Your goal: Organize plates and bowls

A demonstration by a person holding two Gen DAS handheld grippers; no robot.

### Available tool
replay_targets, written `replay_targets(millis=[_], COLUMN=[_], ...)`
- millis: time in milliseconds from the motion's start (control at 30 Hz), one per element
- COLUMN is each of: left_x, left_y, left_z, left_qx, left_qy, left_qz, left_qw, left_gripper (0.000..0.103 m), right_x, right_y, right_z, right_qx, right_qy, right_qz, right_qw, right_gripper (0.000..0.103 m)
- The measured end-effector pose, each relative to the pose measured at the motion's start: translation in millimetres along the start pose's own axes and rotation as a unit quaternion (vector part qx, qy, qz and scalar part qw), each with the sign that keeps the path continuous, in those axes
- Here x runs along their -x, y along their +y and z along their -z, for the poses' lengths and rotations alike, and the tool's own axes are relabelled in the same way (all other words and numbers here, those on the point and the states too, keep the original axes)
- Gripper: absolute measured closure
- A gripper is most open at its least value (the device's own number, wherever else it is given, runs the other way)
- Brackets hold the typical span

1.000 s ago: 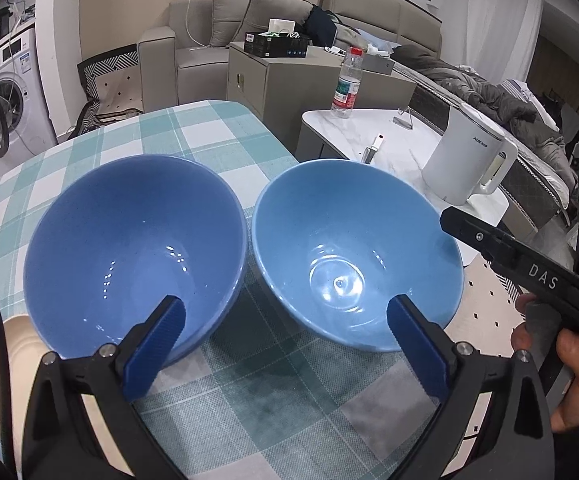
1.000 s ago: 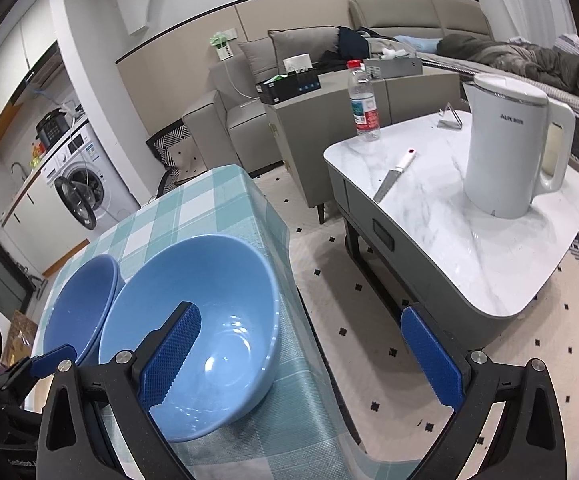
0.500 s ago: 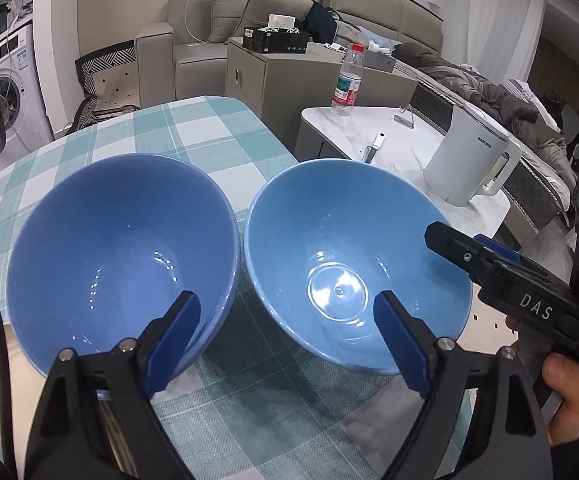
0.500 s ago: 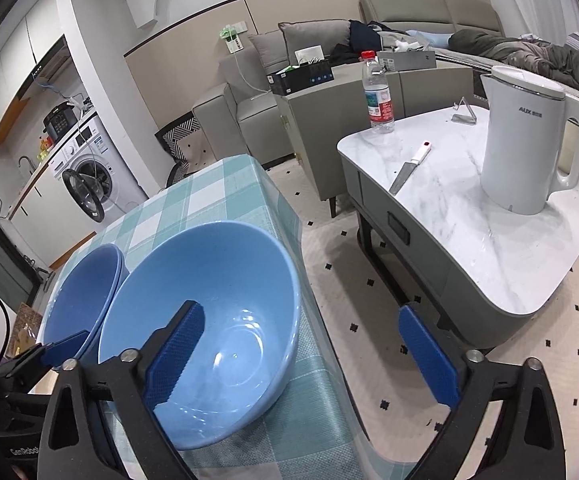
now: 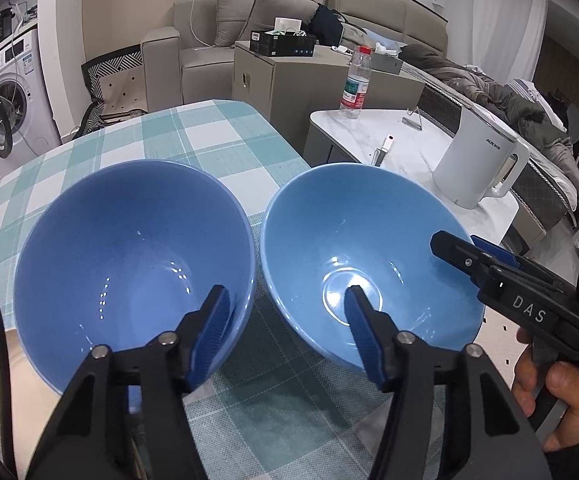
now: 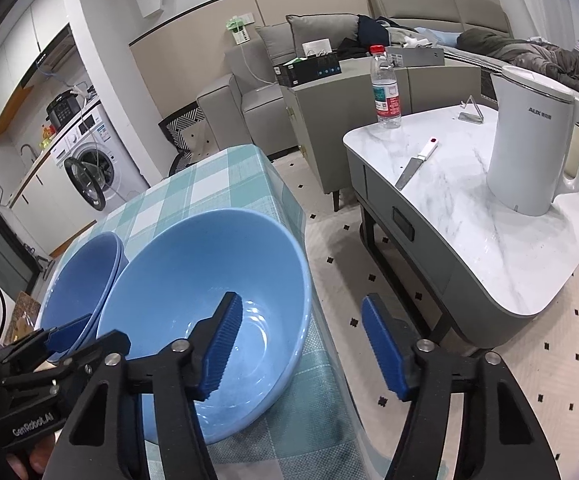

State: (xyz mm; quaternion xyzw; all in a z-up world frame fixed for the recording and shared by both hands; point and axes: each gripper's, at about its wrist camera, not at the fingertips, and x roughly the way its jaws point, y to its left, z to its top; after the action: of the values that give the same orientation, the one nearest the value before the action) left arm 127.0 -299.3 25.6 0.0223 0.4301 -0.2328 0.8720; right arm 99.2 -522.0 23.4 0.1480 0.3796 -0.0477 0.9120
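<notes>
On the teal-and-white checked tablecloth (image 5: pixel 209 136), a darker blue glazed ceramic bowl (image 5: pixel 129 248) and a lighter blue glazed ceramic bowl (image 5: pixel 361 248) sit just beside each other. Both look stiff, weighty, slippery and breakable, so the thin rim seems the best hold. The left gripper (image 5: pixel 285 320) and right gripper (image 6: pixel 301 344) are closing, each straddling a near rim without pinching yet.
</notes>
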Motion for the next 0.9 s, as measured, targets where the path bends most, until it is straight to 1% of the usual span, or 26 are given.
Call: replay_targets(millis=[67, 133, 167, 267, 333, 433, 533, 600, 767, 900], left_x=[0.1, 0.3, 0.5, 0.3, -0.2, -1.5, -1.6, -1.6, -0.7, -0.4], left_y=[0.8, 1.1, 1.2, 0.5, 0.4, 1.2, -0.6, -1.4, -1.3, -0.9], left_z=[-0.1, 0.2, 0.5, 0.1, 0.5, -0.4, -0.3, -0.7, -1.8, -1.7], left_qx=[-0.002, -0.004, -0.005, -0.01, -0.014, -0.008, -0.012, -0.014, -0.013, -0.014], left_qy=[-0.002, -0.003, -0.004, -0.005, -0.007, -0.005, -0.003, -0.004, -0.007, -0.007], left_qz=[-0.003, -0.004, -0.003, -0.005, -0.005, -0.008, -0.013, -0.018, -0.026, -0.026], left_qw=[1.0, 1.0, 1.0, 0.9999, 0.9999, 0.9999, 0.9998, 0.9997, 0.9996, 0.9995], left_gripper=[0.05, 0.05, 0.051, 0.051, 0.052, 0.055, 0.061, 0.064, 0.064, 0.064], right_x=[0.2, 1.7, 1.9, 2.3, 0.7, -1.3, -0.7, -1.0, -2.3, -1.4], right_y=[3.3, 6.0, 7.0, 9.2, 10.7, 9.6, 8.6, 8.6, 12.1, 14.4], right_z=[0.1, -0.2, -0.3, -0.6, -0.2, 0.0, -0.1, -0.4, -0.1, 0.1], right_qx=[0.01, 0.013, 0.014, 0.016, 0.022, 0.019, 0.017, 0.019, 0.027, 0.029], right_qy=[-0.004, -0.012, -0.014, -0.016, -0.013, -0.01, -0.011, -0.011, -0.009, -0.011], right_qz=[-0.002, 0.0, 0.0, -0.005, -0.003, -0.007, -0.01, -0.007, -0.003, 0.001], right_qw=[1.0, 1.0, 1.0, 1.0, 1.0, 1.0, 1.0, 1.0, 1.0, 1.0], right_gripper=[0.051, 0.055, 0.061, 0.07, 0.073, 0.074, 0.077, 0.078, 0.078, 0.078])
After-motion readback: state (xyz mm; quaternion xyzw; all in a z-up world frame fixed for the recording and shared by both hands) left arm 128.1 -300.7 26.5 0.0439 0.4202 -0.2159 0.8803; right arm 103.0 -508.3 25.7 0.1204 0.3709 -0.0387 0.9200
